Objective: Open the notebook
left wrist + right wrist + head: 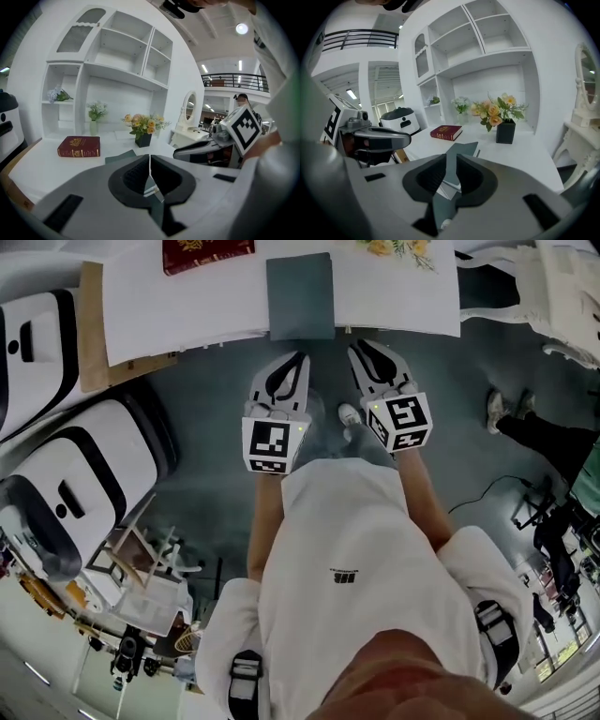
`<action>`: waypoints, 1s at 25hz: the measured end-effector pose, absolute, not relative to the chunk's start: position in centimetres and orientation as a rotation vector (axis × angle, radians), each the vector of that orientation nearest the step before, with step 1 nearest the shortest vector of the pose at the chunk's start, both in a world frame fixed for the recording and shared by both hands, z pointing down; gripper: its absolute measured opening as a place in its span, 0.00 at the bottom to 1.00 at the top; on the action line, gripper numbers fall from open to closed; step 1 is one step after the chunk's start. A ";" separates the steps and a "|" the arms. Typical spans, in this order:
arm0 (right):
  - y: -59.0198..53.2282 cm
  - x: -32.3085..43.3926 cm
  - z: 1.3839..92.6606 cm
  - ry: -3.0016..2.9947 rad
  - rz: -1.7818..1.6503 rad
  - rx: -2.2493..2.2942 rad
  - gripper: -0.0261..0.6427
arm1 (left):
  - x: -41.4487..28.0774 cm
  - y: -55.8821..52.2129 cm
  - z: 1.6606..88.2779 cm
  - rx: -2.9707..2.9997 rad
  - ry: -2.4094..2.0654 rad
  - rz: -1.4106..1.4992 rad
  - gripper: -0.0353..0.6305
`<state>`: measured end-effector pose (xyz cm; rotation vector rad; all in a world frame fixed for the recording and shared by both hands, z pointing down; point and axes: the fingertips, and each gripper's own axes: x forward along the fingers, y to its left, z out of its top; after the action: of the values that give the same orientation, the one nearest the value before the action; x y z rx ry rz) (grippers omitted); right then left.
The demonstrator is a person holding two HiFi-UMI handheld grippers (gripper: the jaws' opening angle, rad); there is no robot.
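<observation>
Left gripper [300, 357], jaws together, and right gripper [359, 346], jaws slightly parted, both empty, are lining up to lift the notebook [300, 296] cover.

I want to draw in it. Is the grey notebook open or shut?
Shut. The grey notebook lies flat on the white table, only its plain cover showing, no pages spread.

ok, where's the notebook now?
Head view, top centre: the notebook lies closed on the table, at its near edge, between the red book and flowers.
</observation>
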<state>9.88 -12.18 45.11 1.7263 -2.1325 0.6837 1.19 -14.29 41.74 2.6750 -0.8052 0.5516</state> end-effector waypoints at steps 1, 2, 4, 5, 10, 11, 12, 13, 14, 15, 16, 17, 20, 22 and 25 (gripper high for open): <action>-12.3 9.9 45.7 -2.127 0.702 1.728 0.12 | 1.3 -14.4 42.2 2.676 -0.796 0.558 0.05; -12.3 9.8 46.3 -2.121 0.720 1.729 0.12 | 1.5 -14.6 42.7 2.676 -0.786 0.566 0.05; -12.5 9.9 47.4 -2.106 0.747 1.737 0.13 | 1.7 -14.8 43.5 2.674 -0.764 0.580 0.05; -12.6 9.9 47.9 -2.100 0.759 1.742 0.13 | 1.8 -14.9 44.0 2.672 -0.753 0.586 0.05; -13.7 9.8 49.8 -2.075 0.807 1.761 0.13 | 2.3 -15.8 45.9 2.662 -0.704 0.609 0.05; -13.9 9.8 50.2 -2.070 0.814 1.763 0.13 | 2.4 -16.0 46.3 2.660 -0.695 0.614 0.05; -14.1 9.7 50.6 -2.065 0.822 1.763 0.13 | 2.4 -16.2 46.7 2.659 -0.685 0.619 0.05; -14.4 9.6 51.0 -2.061 0.829 1.764 0.13 | 2.5 -16.5 47.1 2.657 -0.675 0.624 0.05; -14.5 9.6 51.5 -2.055 0.838 1.764 0.13 | 2.6 -16.7 47.5 2.656 -0.665 0.630 0.05; -14.7 9.6 51.9 -2.049 0.847 1.766 0.13 | 2.7 -16.9 47.9 2.655 -0.655 0.635 0.05; -14.8 9.6 52.4 -2.043 0.857 1.767 0.13 | 2.8 -17.1 48.3 2.654 -0.646 0.641 0.05; -14.9 9.6 52.8 -2.036 0.868 1.770 0.13 | 2.9 -17.3 48.7 2.652 -0.636 0.646 0.05; -15.1 9.6 54.0 -2.017 0.903 1.779 0.13 | 3.2 -17.6 49.7 2.647 -0.607 0.662 0.05; -15.3 9.6 54.9 -2.005 0.929 1.785 0.13 | 3.4 -17.8 50.3 2.644 -0.589 0.670 0.05; -15.5 9.6 56.0 -1.989 0.964 1.786 0.14 | 3.7 -17.9 51.0 2.641 -0.561 0.683 0.05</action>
<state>9.56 -15.47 56.02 1.7860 -1.9894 0.9638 3.75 -17.90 51.02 2.6405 -0.5610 0.6827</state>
